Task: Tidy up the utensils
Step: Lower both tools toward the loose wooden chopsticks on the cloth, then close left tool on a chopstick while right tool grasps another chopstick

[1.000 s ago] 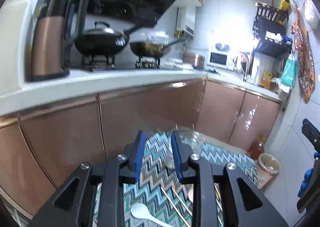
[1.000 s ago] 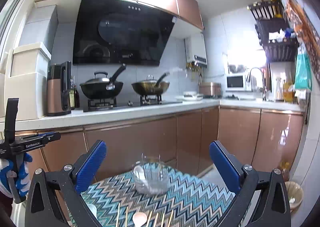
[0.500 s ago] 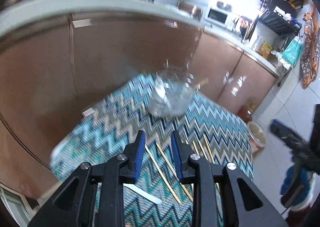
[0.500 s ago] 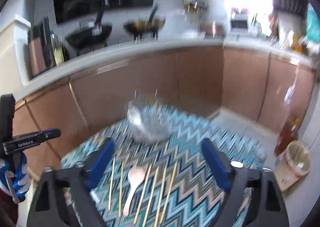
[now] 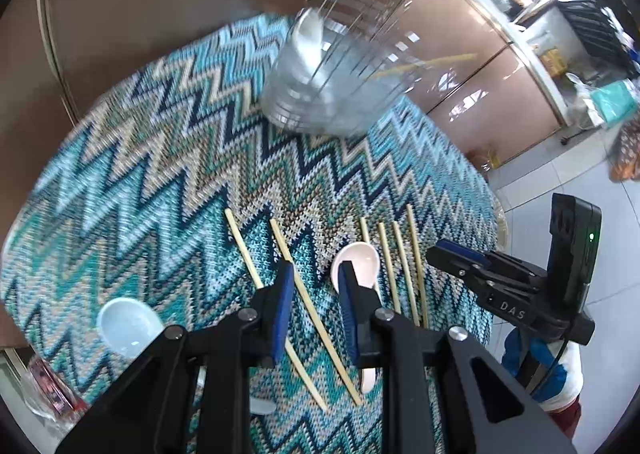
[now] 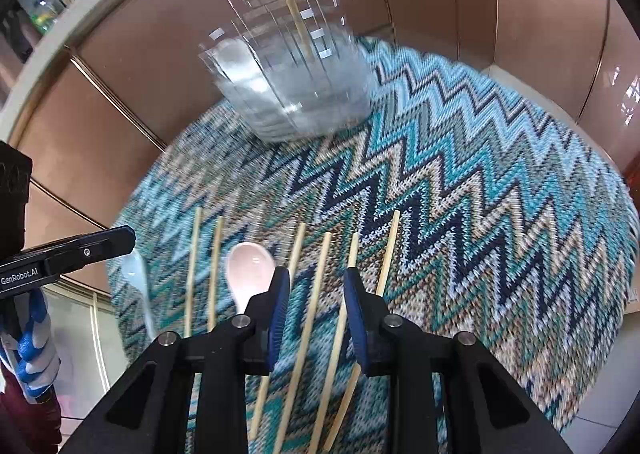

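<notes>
We've got both tools low over the zigzag cloth (image 6: pixel 460 181), bc that's where the loose chopsticks (image 6: pixel 308 314) & spoons lie side by side. Our left gripper (image 5: pixel 314 306) has just been closing; its jaws are a bit apart w/ one chopstick (image 5: pixel 316 318) lying between them, not pinched yet, and the pink spoon (image 5: pixel 360 260) is right by one jaw. Our right gripper (image 6: pixel 316 310) has just been closing too, gap small, 2 sticks under it but nothing squeezed; the clear holder (image 6: pixel 292 85) waits at the far edge w/ one stick & a spoon inside, so we think the rest go there.
</notes>
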